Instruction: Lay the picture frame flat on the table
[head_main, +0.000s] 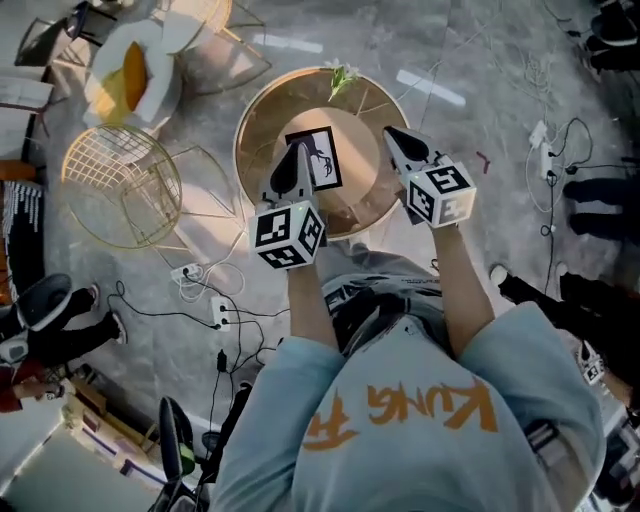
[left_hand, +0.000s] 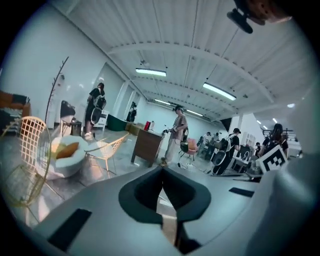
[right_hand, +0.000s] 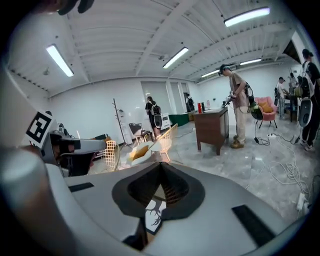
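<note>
The picture frame (head_main: 320, 160), black-edged with a dark branch drawing on white, lies flat on the round wooden table (head_main: 265, 115). Both grippers hang in the air above the table, with nothing in either. My left gripper (head_main: 297, 150) is shut, and in the head view its tip overlaps the frame's left edge. My right gripper (head_main: 393, 134) is shut and sits to the frame's right, apart from it. In the left gripper view the jaws (left_hand: 161, 171) meet at a point. In the right gripper view the jaws (right_hand: 160, 164) also meet, and the frame (right_hand: 153, 218) shows through the gap beneath them.
A green sprig (head_main: 342, 78) lies at the table's far edge. Gold wire chairs (head_main: 120, 185) and a white seat with an orange cushion (head_main: 130, 75) stand to the left. Cables and power strips (head_main: 215, 312) trail over the floor. People stand by a wooden desk (left_hand: 147, 145) further off.
</note>
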